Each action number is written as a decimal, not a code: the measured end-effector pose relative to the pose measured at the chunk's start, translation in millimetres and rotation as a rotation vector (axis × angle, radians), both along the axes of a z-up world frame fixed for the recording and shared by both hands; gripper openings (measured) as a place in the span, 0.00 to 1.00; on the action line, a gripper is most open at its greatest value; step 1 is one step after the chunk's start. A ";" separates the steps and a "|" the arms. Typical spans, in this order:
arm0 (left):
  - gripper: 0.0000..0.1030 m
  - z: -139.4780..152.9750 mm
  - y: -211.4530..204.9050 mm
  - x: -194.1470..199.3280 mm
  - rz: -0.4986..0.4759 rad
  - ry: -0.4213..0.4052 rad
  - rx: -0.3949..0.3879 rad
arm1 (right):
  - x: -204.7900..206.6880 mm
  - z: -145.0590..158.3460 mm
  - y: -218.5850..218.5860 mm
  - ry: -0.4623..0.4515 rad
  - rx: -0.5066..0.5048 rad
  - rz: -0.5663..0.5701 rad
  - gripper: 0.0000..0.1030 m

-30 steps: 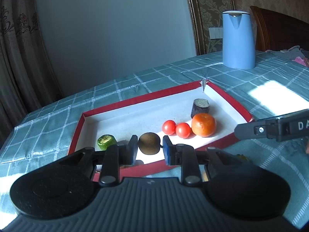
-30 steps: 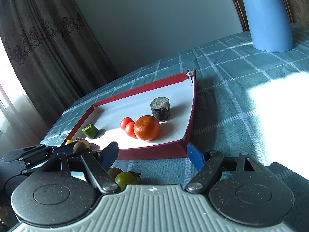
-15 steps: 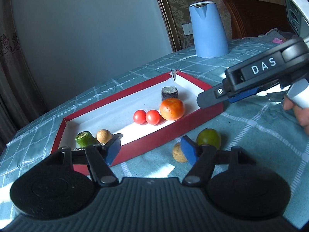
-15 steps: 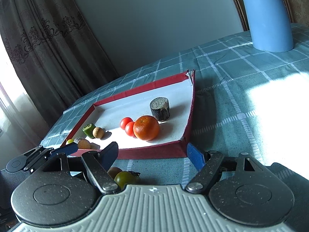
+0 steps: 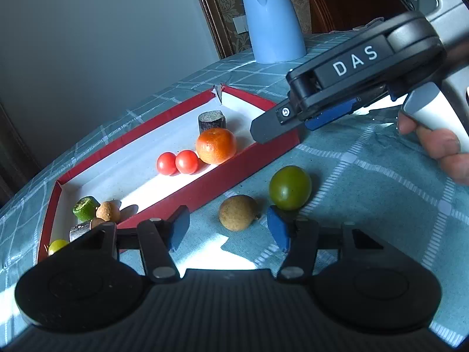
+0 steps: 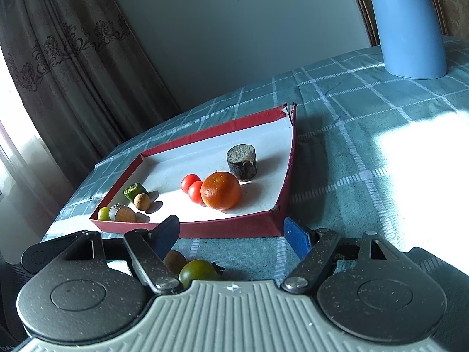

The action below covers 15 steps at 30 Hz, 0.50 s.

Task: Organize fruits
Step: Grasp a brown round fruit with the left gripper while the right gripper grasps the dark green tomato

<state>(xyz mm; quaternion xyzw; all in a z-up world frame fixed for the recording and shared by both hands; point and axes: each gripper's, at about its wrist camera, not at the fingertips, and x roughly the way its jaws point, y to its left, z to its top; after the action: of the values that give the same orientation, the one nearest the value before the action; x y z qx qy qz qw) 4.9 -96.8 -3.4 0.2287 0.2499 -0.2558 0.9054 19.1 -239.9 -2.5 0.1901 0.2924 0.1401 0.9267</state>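
A red tray (image 5: 205,187) (image 6: 228,230) with a white floor holds an orange (image 5: 216,145) (image 6: 220,190), two cherry tomatoes (image 5: 177,162) (image 6: 193,188), a dark cylinder (image 5: 211,121) (image 6: 242,162), a green piece (image 5: 85,207) (image 6: 133,190) and a brown longan (image 5: 108,211) (image 6: 142,201). On the cloth in front of the tray lie a brown longan (image 5: 238,212) (image 6: 174,261) and a green tomato (image 5: 290,187) (image 6: 198,272). My left gripper (image 5: 228,230) is open and empty, just short of that longan. My right gripper (image 6: 231,236) is open and empty above the tray's near right corner.
A blue kettle (image 5: 271,20) (image 6: 407,23) stands at the back of the checked tablecloth. A yellow-green fruit (image 5: 58,245) (image 6: 103,214) and a small capped piece (image 6: 121,213) sit in the tray's left corner. A curtain (image 6: 52,58) hangs at the left.
My left gripper let go of the brown longan in the tray, opened, and swung right to the longan and green tomato on the cloth. My right gripper has barely moved.
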 end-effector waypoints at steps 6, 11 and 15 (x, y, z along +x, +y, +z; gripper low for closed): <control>0.26 0.5 -0.9 11.4 -0.026 0.074 -0.049 | 1.3 -1.4 2.0 0.011 -0.018 0.005 0.76; 0.25 -1.1 11.2 5.8 0.073 0.021 -0.060 | 1.2 -2.9 1.6 0.013 -0.023 0.005 0.76; 0.25 4.6 29.4 -1.4 0.179 -0.040 -0.099 | -1.3 -3.0 11.8 0.007 -0.076 0.059 0.76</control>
<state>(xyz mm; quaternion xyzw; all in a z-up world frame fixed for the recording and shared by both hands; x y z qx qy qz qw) 3.4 -67.4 1.2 0.1654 0.2380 -0.1814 0.9397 17.8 -228.1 -5.6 0.1462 0.3061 0.1556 0.9278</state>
